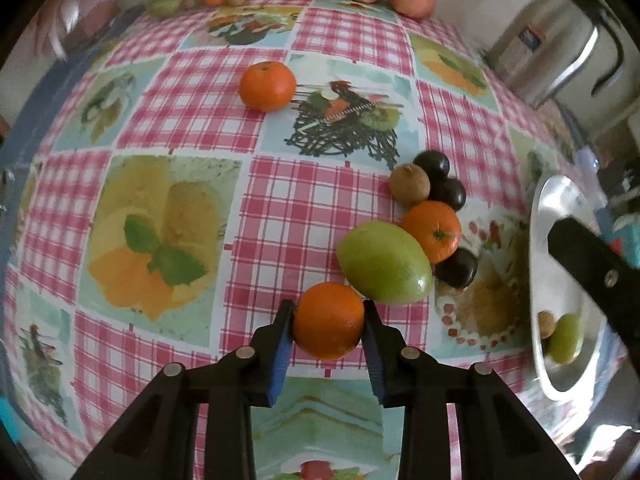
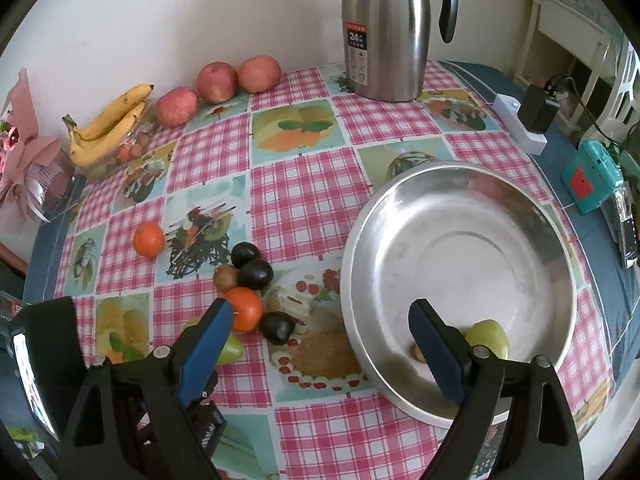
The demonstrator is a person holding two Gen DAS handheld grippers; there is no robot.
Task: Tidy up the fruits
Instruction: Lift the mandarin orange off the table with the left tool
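**Left claw grips a mandarin; right claw spread over the steel bowl**

Where the left wrist view bottoms out, the left claw (image 1: 329,320) pinches a mandarin (image 1: 329,321) between its blue pads (image 1: 280,350), low and centre in the frame. Just beyond it, to the right, a green mango (image 1: 384,268) lies on the checked desk (image 1: 280,200), touching a second mandarin (image 1: 433,230). Around that one sit three dark plums (image 1: 457,268) and a brown kiwi (image 1: 410,184). Farther up, left of centre, a lone mandarin (image 1: 267,86) rests well apart from the cluster.

In the right wrist view the right claw (image 2: 318,354) is spread wide at the bottom of the frame, holding nothing, its right finger over the near rim of a steel bowl (image 2: 460,240). Inside the bowl's near side lie a green fruit (image 2: 488,338) and a small brown one, partly hidden. At the far edge, upper left, bananas (image 2: 106,126) and three apples (image 2: 216,82) line the wall; a steel thermos jug (image 2: 386,28) stands at top centre.
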